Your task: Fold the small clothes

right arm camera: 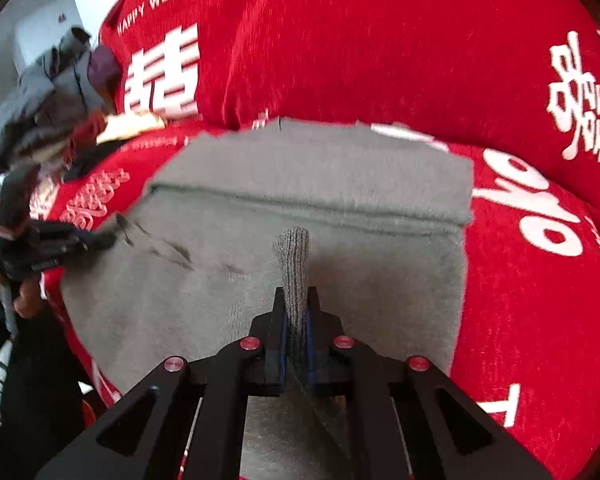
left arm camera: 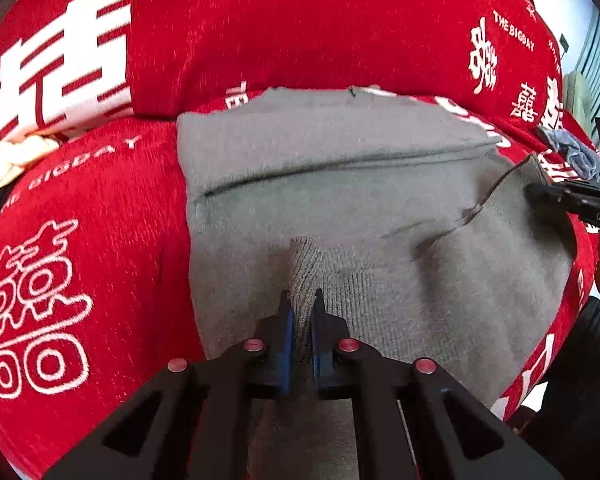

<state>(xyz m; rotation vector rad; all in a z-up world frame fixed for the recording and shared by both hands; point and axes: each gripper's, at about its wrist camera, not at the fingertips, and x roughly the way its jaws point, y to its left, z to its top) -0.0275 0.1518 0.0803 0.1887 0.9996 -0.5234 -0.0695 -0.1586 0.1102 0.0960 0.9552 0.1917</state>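
Observation:
A grey knit garment point(left arm camera: 340, 184) lies spread on a red cover point(left arm camera: 100, 208), with a folded band across its far part. My left gripper point(left arm camera: 301, 300) is shut on the garment's ribbed near edge point(left arm camera: 306, 264), which stands up in a pinched ridge. My right gripper point(right arm camera: 296, 298) is shut on another pinch of ribbed edge point(right arm camera: 294, 256) of the same garment point(right arm camera: 340, 184). The right gripper also shows at the right edge of the left wrist view point(left arm camera: 540, 192), at the garment's right corner. The left gripper shows at the left of the right wrist view point(right arm camera: 100, 238).
The red cover point(right arm camera: 520, 300) with white printed characters and words drapes over a seat and backrest. A heap of grey and dark clothes point(right arm camera: 48, 104) lies at the far left. A blue cloth point(left arm camera: 580, 152) lies at the far right. A cream cloth point(left arm camera: 16, 156) sits at the left.

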